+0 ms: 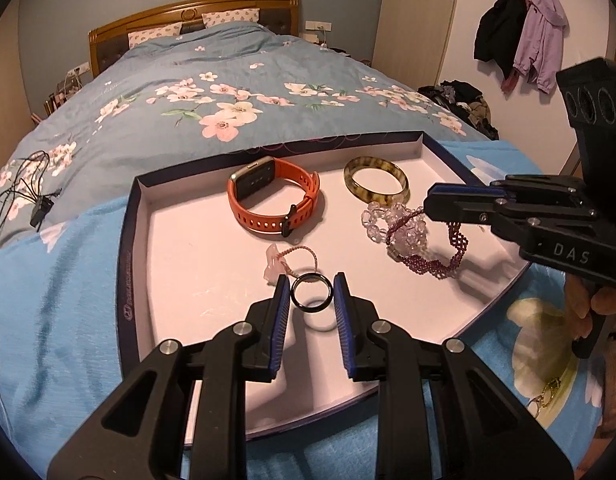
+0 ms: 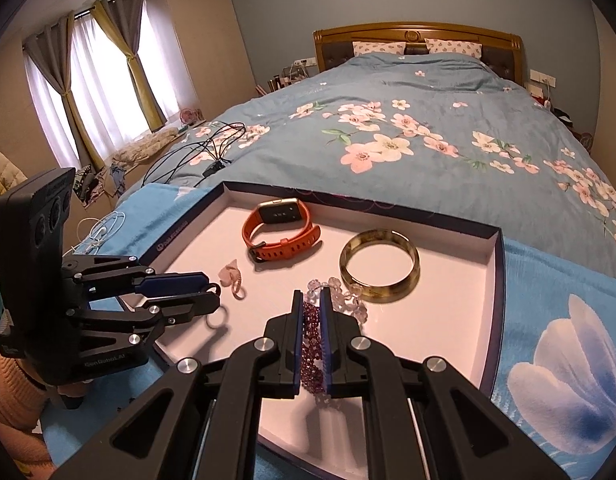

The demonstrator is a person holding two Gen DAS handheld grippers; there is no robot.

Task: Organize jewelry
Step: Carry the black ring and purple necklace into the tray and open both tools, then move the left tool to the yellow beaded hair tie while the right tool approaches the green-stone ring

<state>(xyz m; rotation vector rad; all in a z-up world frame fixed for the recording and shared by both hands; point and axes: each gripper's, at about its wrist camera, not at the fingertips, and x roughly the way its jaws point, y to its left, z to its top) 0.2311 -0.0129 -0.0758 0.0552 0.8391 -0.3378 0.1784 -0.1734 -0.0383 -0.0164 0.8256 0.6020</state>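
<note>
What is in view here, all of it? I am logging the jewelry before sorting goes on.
tray: one, dark rim, white floor, on the bed
watch: one, orange strap, tray's far part
bangle: one, mottled amber, right of the watch
clear bead bracelet: one, by the bangle
purple beaded bracelet: one, held above the tray
pink cord charm: one, mid tray
black ring: one, held above the tray
gold piece: one, on the blue cloth outside the tray
cables: black, on the quilt
left gripper: clamps the ring
right gripper: clamps the purple bracelet
</note>
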